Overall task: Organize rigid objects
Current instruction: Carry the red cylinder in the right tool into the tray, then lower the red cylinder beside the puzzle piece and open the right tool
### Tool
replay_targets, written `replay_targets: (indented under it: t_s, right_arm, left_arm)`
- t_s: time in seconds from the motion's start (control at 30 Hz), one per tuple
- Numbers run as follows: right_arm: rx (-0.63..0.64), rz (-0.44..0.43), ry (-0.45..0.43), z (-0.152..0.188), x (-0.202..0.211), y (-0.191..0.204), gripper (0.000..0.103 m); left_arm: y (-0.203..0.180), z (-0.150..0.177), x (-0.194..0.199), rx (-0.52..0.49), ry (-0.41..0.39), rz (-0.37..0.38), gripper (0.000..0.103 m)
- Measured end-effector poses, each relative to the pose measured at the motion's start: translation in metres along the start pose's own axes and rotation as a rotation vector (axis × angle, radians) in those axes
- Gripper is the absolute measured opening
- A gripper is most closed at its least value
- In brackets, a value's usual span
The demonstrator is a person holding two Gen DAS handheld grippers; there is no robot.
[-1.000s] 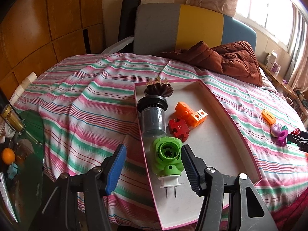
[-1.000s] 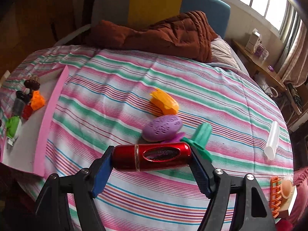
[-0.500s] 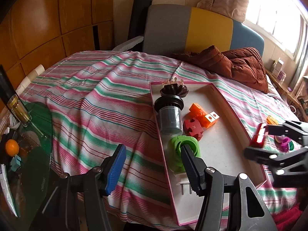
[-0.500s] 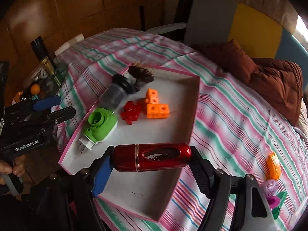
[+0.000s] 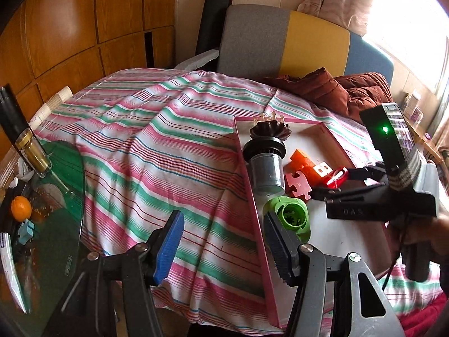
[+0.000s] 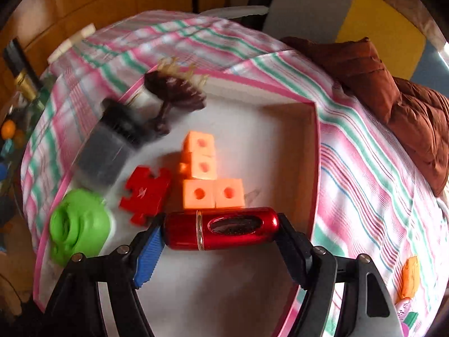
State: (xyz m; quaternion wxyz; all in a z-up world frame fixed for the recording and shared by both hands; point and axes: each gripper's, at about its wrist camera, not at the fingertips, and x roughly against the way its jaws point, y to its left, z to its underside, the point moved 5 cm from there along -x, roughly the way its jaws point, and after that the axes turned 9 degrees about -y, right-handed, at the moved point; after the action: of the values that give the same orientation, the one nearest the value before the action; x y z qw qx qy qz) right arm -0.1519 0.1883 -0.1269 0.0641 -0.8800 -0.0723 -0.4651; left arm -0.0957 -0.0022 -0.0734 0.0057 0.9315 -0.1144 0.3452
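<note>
While my right gripper (image 6: 220, 234) hangs over the pink-rimmed tray (image 6: 315, 151), it pinches a glossy red cylinder (image 6: 221, 231) end to end between its blue and black pads, the cylinder lying crosswise just above the tray's white floor. From my left wrist view I see that same red cylinder (image 5: 336, 177) at the tip of the right gripper (image 5: 332, 181), near the tray's right wall. Inside the tray (image 5: 254, 193) lie a cluster of orange cubes (image 6: 206, 177), a red puzzle piece (image 6: 144, 192) just left of them, a green plug adapter (image 6: 80, 229) at the near left corner, a grey jar with a black lid (image 6: 108, 146) on its side, and a dark brown fluted piece (image 6: 178, 94) at the far end. My left gripper (image 5: 221, 238) is spread with nothing between its pads, hovering over the striped bedcover (image 5: 157, 146) beside the tray's left rim. An orange object (image 6: 410, 276) lies on the cover, outside the tray to the right.
</note>
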Motion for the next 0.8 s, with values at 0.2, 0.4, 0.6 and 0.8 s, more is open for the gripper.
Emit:
replay_targets:
  t_s: [0.2, 0.4, 0.6, 0.8]
  right_arm:
    - [-0.006, 0.007, -0.007, -0.006, -0.001, -0.001, 0.076]
    - [-0.03, -0.044, -0.069, -0.006, 0.022, 0.001, 0.077]
    - [-0.064, -0.078, -0.122, -0.005, 0.043, 0.001, 0.077]
    - [-0.073, -0.08, -0.156, 0.0, 0.06, 0.004, 0.077]
  left_arm:
    - [-0.002, -0.002, 0.003, -0.008, -0.007, 0.0, 0.06]
    - [-0.007, -0.004, 0.006, -0.018, -0.017, -0.001, 0.063]
    - [-0.013, -0.004, 0.011, -0.028, -0.023, 0.007, 0.063]
    - [-0.02, -0.006, 0.018, -0.047, -0.037, 0.009, 0.064]
